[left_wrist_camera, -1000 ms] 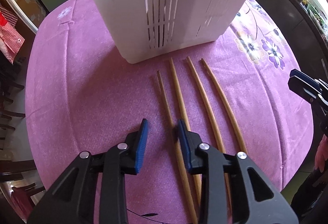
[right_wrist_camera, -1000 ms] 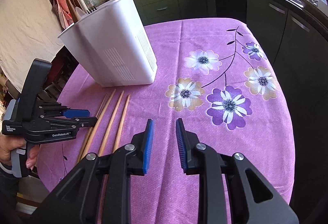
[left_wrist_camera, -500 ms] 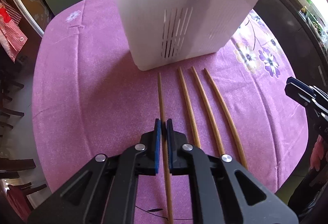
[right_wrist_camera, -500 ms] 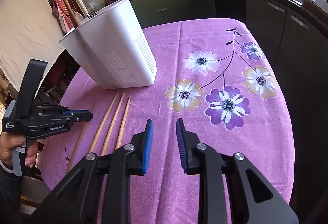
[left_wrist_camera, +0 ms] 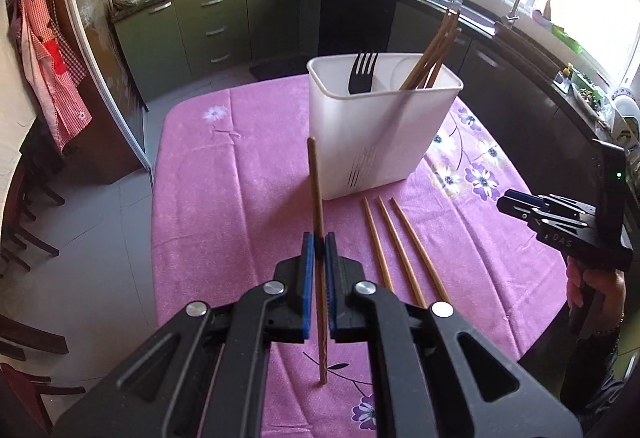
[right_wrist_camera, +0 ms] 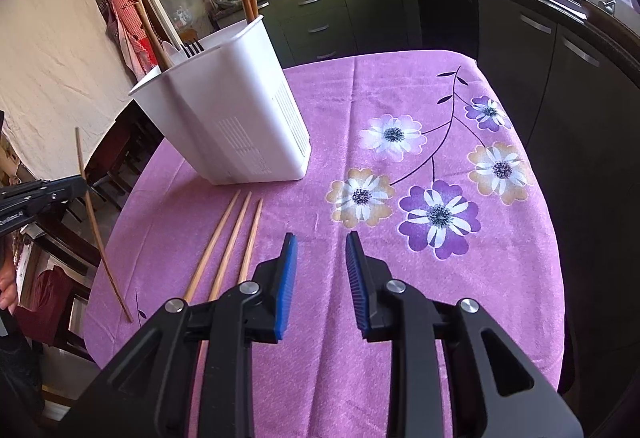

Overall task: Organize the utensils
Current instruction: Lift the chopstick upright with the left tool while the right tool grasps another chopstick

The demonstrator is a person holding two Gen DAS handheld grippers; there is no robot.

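My left gripper (left_wrist_camera: 319,246) is shut on a wooden chopstick (left_wrist_camera: 315,189) and holds it nearly upright above the purple tablecloth, in front of the white utensil holder (left_wrist_camera: 372,145). The same chopstick (right_wrist_camera: 96,226) shows at the left of the right wrist view, tilted, off the cloth. The holder (right_wrist_camera: 236,125) contains a black fork (left_wrist_camera: 362,71) and several chopsticks (left_wrist_camera: 434,49). Three chopsticks (left_wrist_camera: 396,246) lie side by side on the cloth right of my left gripper; they also show in the right wrist view (right_wrist_camera: 230,242). My right gripper (right_wrist_camera: 320,258) is open and empty above the cloth.
The round table (right_wrist_camera: 400,85) has a purple floral cloth. Its edges drop off left and right. Dark chairs (left_wrist_camera: 24,222) stand at the left. Kitchen cabinets (left_wrist_camera: 224,21) and a sink counter (left_wrist_camera: 520,13) run behind.
My left gripper closed on the leftmost chopstick, lifted it off the cloth and tipped it upright. My right gripper has opened slightly wider and stayed in place.
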